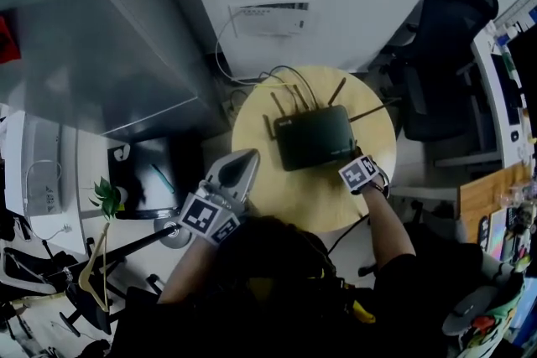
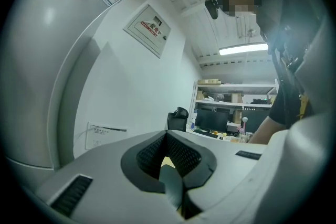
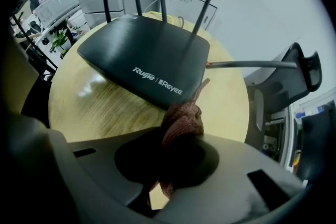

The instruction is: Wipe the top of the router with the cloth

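Clamping cloth (image 3: 181, 119) beside router (image 3: 144, 55): hand-held gripper (image 3: 169, 162)

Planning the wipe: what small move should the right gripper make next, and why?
Probably raise the right gripper a little and ease it forward onto the top of the router. Its jaws are shut on the cloth, which sits at the router's near edge, not yet on the top surface.

The left gripper (image 2: 169, 178) is held tilted upward with its jaws pressed together on nothing, while the right gripper (image 3: 176, 155) is held with its jaws clamped on the cloth (image 3: 182, 119).
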